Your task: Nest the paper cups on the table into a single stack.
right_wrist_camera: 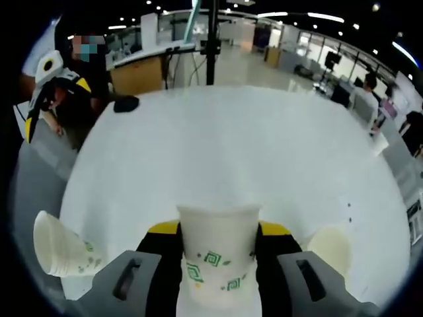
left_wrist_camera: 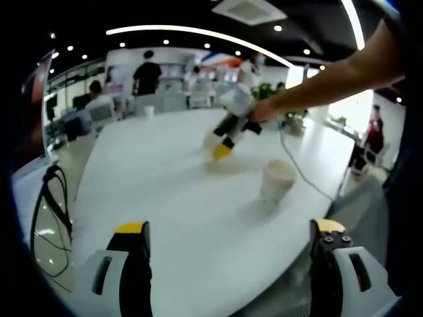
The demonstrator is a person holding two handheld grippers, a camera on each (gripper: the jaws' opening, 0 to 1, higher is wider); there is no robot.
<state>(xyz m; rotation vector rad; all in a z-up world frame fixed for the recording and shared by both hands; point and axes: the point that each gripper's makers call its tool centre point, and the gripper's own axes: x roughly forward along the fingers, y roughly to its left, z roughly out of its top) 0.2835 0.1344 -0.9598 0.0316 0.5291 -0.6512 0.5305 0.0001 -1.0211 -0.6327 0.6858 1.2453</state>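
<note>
The right gripper (right_wrist_camera: 218,261) clamped an upright green-patterned paper cup (right_wrist_camera: 218,254); the left gripper (left_wrist_camera: 231,264) gaped wide over the white table (left_wrist_camera: 172,191).

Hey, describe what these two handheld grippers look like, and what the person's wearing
Both grippers, left gripper and right gripper, have pale grey bodies with slotted sides, black jaws and yellow tips. In the left gripper view, the person's arm is bare below a dark sleeve.
</note>
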